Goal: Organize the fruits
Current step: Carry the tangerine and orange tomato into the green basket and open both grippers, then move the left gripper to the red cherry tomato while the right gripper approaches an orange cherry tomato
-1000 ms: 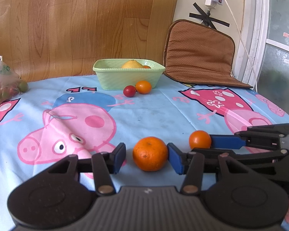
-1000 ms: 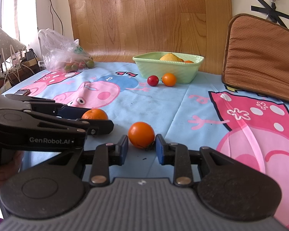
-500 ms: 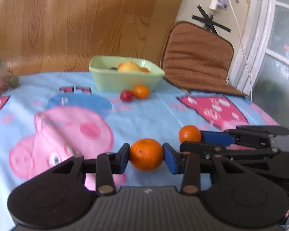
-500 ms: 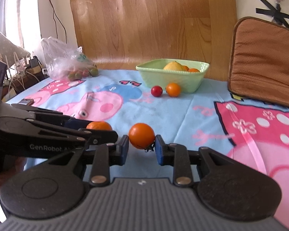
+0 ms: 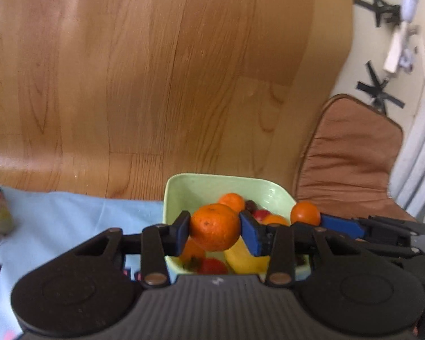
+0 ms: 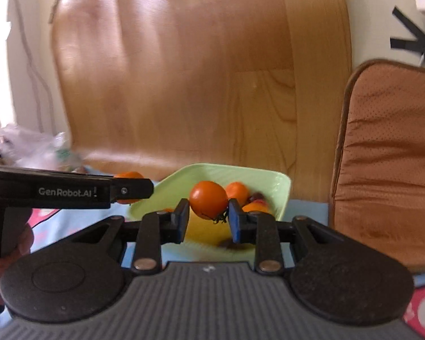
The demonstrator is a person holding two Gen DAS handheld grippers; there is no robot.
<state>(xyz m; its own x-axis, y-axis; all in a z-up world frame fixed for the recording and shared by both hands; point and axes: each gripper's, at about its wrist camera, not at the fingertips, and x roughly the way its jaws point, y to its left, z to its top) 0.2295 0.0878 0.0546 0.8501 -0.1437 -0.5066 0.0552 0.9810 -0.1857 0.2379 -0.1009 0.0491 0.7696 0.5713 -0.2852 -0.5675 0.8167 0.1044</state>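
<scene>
My left gripper [image 5: 214, 225] is shut on a dimpled orange [image 5: 212, 231] and holds it in the air above the near part of the pale green bowl [image 5: 201, 181]. My right gripper [image 6: 208, 216] is shut on a smooth orange tomato [image 6: 208, 199] with a dark stalk, also held over the bowl [image 6: 240, 173]. The two grippers hang side by side, the right one at the bowl's right side in the left wrist view, with its tomato [image 5: 305, 213] showing. Inside the bowl lie a yellow fruit [image 5: 246, 257], small oranges and red fruits.
A wood-grain panel [image 5: 155, 70] rises right behind the bowl. A brown cushion [image 5: 348, 164] leans at the right. A plastic bag of fruit [image 6: 34, 147] lies at the far left on the blue cartoon tablecloth [image 5: 56, 221]. A hand [image 6: 11, 252] grips the left tool.
The left jaws shut on the orange on the cloth. Both grippers then lifted their fruit and carried it forward across the table to above the green bowl.
</scene>
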